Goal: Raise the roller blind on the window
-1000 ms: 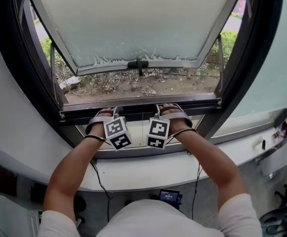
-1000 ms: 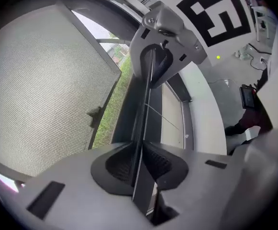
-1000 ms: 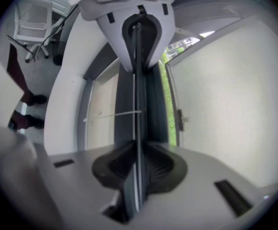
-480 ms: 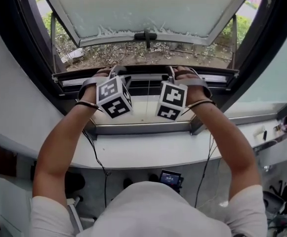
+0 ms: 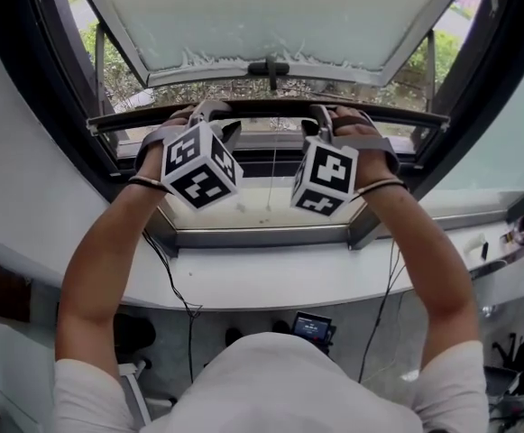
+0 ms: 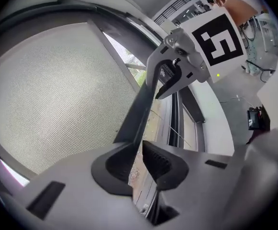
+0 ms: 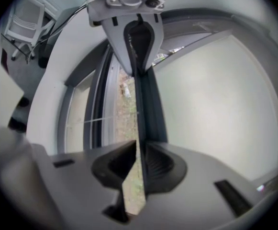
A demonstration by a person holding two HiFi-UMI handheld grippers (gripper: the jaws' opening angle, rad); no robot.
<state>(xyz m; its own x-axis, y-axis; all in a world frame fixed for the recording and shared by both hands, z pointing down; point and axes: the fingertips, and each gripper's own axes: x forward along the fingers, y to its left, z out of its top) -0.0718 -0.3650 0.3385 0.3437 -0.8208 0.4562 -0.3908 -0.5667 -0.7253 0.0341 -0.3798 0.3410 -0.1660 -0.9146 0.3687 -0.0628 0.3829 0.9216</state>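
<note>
Across the window opening, above the far edge of the smooth white sill [image 5: 262, 278], one slim dark bottom rail of the roller blind [image 5: 271, 105] spans from the left side of the dark window frame [image 5: 27, 88] to its right side. It sits well clear of the sill, at the height of the hands. Two grey plastic grippers hold it side by side near its middle. The left gripper [image 5: 209, 111] has its two ribbed black pads closed on the rail, which runs straight out from between them in the left gripper view. The right gripper [image 5: 320, 115] pinches the same rail in the same way, with a narrow sliver of ground showing beside the bar. Each gripper carries one white cube with black square markers, two in all: the left cube [image 5: 198, 165] and the right cube [image 5: 329, 177]. One thin pale cord [image 5: 273, 174] hangs below the rail between them. Beyond the rail, one frosted-glass sash [image 5: 271, 16] tilts outward, with a single black handle [image 5: 269, 64] on its lower edge. Beside the rail in the left gripper view lies a pale grey sheet with a fine woven mesh texture [image 6: 48, 90]. I cannot tell whether that sheet is blind cloth or pane.
</note>
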